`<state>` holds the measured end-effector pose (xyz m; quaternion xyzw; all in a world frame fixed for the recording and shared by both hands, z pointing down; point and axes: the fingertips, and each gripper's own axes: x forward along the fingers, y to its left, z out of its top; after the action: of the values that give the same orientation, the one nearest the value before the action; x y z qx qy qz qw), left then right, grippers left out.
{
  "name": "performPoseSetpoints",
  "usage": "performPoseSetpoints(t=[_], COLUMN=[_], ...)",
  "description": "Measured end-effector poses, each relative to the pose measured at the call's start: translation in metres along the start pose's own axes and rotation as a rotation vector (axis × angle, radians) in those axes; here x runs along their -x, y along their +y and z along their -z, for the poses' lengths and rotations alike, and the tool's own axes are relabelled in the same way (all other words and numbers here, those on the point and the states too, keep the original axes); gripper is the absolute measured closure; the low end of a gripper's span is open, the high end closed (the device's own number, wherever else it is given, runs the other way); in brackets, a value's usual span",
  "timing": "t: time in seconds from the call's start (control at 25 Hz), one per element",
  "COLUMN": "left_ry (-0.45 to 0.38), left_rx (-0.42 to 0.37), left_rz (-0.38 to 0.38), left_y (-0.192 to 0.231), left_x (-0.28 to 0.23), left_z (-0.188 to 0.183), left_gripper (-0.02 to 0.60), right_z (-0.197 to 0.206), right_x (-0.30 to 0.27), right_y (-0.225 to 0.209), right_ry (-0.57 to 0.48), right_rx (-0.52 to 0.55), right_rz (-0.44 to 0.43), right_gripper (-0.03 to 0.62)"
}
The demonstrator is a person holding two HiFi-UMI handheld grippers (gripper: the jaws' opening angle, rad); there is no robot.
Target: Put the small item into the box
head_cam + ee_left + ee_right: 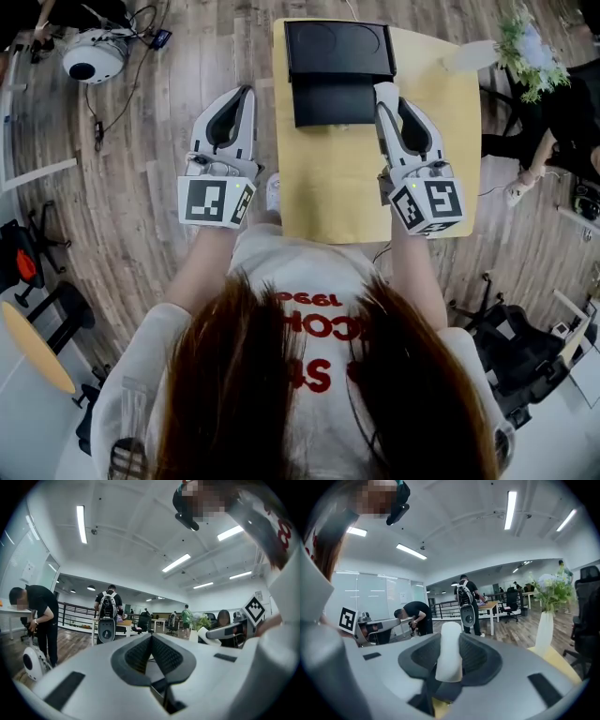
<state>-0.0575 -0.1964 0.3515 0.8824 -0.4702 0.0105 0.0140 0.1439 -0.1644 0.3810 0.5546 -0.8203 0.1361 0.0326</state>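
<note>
Far left of the black box [337, 70], a white round device [92, 54] sits on the floor. The left gripper [246, 92] hangs left of the box, jaws together and empty. At the box's right edge, the right gripper [387, 94] clamps the small white item [450, 651]. Further right stands a vase [469, 56]. The box's dark inside is hard to make out.

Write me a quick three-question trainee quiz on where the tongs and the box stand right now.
1. Fill in: the black rectangular box sits at the yellow wooden table's ____ edge, seen from the person.
2. True or false: the left tongs hang over that table.
3. What do the right tongs grip? A nothing; B a small white cylinder; C the box lid.
Key: 1 far; 2 false, the left tongs hang over the wooden floor; 3 B.
</note>
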Motion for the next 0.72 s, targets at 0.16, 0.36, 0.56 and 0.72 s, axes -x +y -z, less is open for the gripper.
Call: performPoseSetpoints(t=[0.16, 0.36, 0.56, 0.72], left_ry=[0.021, 0.05, 0.083, 0.106], left_rx=[0.01, 0.021, 0.028, 0.031], left_rz=[-0.015, -0.017, -0.016, -0.018], left_y=[0.005, 0.01, 0.013, 0.015], left_x=[-0.002, -0.007, -0.007, -0.005], left_z=[0.011, 0.028, 0.042, 0.05], left_gripper=[0.574, 0.575, 0.574, 0.574], right_z=[0.021, 0.053, 0.093, 0.128], right_x=[-0.025, -0.049, -0.074, -0.091], right_y=[-0.003, -0.008, -0.014, -0.021], right_ry=[0.068, 0.16, 0.289, 0.405], right_rx=[0.022, 0.027, 0.049, 0.084], right_rz=[-0.027, -0.026, -0.05, -0.071], right_gripper=[0.468, 0.468, 0.468, 0.467])
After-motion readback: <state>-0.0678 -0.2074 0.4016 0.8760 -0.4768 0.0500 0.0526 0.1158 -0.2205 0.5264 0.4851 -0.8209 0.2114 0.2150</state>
